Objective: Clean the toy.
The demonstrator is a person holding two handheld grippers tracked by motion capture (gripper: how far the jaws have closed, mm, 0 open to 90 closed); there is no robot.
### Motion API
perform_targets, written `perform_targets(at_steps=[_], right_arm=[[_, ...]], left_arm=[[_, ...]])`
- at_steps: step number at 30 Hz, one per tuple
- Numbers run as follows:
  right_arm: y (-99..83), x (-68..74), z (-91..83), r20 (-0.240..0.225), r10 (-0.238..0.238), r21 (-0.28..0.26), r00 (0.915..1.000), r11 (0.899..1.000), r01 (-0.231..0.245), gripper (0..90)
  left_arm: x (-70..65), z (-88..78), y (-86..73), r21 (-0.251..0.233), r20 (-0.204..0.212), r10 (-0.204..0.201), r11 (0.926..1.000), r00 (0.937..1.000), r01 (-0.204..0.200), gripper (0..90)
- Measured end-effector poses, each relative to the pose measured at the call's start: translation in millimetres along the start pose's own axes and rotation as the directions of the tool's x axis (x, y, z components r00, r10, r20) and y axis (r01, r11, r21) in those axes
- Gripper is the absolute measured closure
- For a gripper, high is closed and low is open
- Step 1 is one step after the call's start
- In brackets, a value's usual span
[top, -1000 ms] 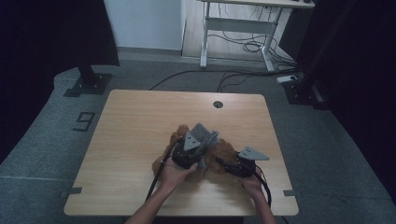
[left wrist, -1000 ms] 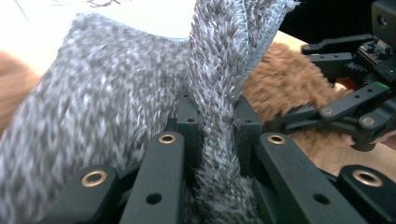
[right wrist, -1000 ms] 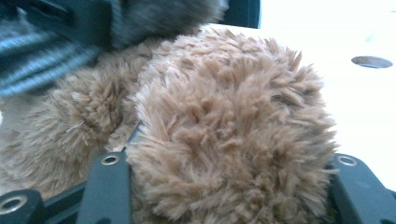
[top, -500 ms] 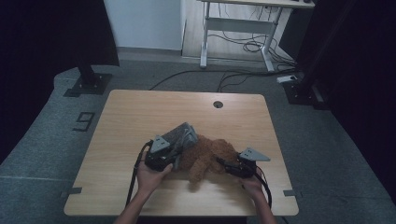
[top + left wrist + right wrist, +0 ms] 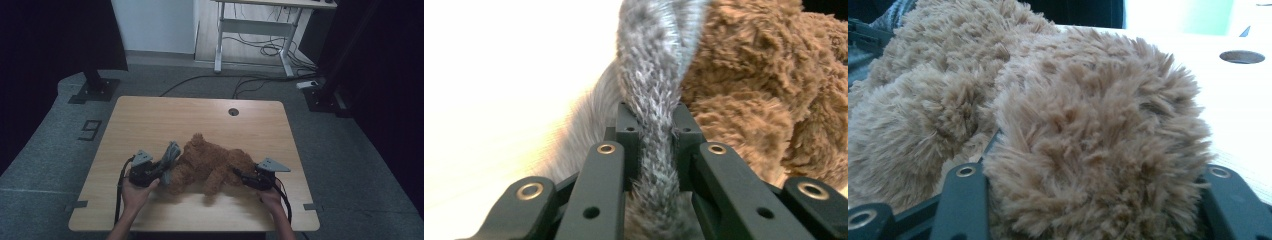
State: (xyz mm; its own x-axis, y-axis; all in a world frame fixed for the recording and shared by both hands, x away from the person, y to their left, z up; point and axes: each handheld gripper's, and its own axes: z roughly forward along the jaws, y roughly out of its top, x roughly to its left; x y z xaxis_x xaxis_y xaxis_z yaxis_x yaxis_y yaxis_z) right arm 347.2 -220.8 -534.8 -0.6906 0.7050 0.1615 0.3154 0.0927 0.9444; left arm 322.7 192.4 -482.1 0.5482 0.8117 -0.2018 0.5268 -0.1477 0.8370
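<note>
A brown teddy bear (image 5: 210,162) lies on its side on the wooden table (image 5: 150,115), near the front edge. My left gripper (image 5: 162,167) is at the bear's left end, shut on a strip of grey furry cloth (image 5: 171,154). In the left gripper view the grey cloth (image 5: 649,65) runs up between the pads of my left gripper (image 5: 654,125), with the bear (image 5: 749,90) just to the right. My right gripper (image 5: 241,175) is shut on a plush limb at the bear's right end. That limb of the bear (image 5: 1088,130) bulges between the jaws of my right gripper (image 5: 1093,190).
A round cable hole (image 5: 233,111) sits near the table's far edge. Behind the table stand a white desk frame (image 5: 255,25) with loose cables on the floor and a black stand base (image 5: 95,90). A "9" mark (image 5: 89,130) is on the floor at the left.
My left hand has moved left and a little down with the grey cloth, drawing it out from the bear. The bear now lies stretched between the grippers. The right hand has stayed put.
</note>
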Motion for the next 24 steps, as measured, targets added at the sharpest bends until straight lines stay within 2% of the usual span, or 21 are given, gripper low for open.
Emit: perform_targets(at_steps=[2,5,8,12,15,16,17,19,21,24], right_arm=[[0.0,-0.7,0.3,-0.002,0.003,0.0,1.0,1.0,-0.003,42.8],[0.0,-0.7,0.4,-0.002,0.004,-0.001,1.0,1.0,-0.004,42.8],[0.0,-0.6,0.4,-0.002,0.004,-0.001,1.0,1.0,-0.004,42.8],[0.0,-1.1,0.5,-0.004,0.006,-0.001,1.0,1.0,-0.006,42.8],[-0.1,-1.5,0.6,-0.005,0.011,-0.001,0.9999,1.0,-0.011,42.8],[-0.1,-1.6,0.7,-0.005,0.01,-0.001,0.9999,1.0,-0.01,42.9],[-0.1,-1.7,0.6,-0.005,0.011,-0.001,0.9999,1.0,-0.011,42.9],[-0.3,-1.4,0.6,-0.005,0.014,-0.001,0.9999,1.0,-0.014,42.9],[-0.4,-0.9,0.4,-0.004,0.015,-0.001,0.9999,1.0,-0.015,42.9],[-0.5,-0.9,0.4,-0.003,0.011,-0.002,0.9999,1.0,-0.011,42.9]], left_arm=[[-0.2,-5.0,1.8,-0.026,0.023,-0.014,0.9996,0.9996,0.015,79.0],[-9.8,-10.7,11.0,-0.058,0.032,0.013,0.9982,0.9994,-0.011,79.0],[-23.5,-11.7,26.2,-0.087,0.05,0.046,0.9953,0.9977,-0.042,79.0],[-48.1,-2.3,48.5,-0.101,0.082,0.097,0.991,0.9919,-0.088,79.0],[-78.1,15.3,67.1,-0.109,0.117,0.152,0.9842,0.9813,-0.14,78.9],[-90.9,25.4,73.9,-0.103,0.127,0.18,0.9805,0.9754,-0.167,78.9],[-96.0,29.9,76.5,-0.098,0.131,0.191,0.9789,0.9729,-0.179,78.9],[-117.3,51.7,86.1,-0.071,0.151,0.223,0.9741,0.963,-0.215,78.9],[-135.1,71.1,91.0,-0.046,0.163,0.253,0.9676,0.9537,-0.248,78.9],[-158.0,96.4,91.2,-0.011,0.178,0.298,0.9534,0.9377,-0.301,78.9]])
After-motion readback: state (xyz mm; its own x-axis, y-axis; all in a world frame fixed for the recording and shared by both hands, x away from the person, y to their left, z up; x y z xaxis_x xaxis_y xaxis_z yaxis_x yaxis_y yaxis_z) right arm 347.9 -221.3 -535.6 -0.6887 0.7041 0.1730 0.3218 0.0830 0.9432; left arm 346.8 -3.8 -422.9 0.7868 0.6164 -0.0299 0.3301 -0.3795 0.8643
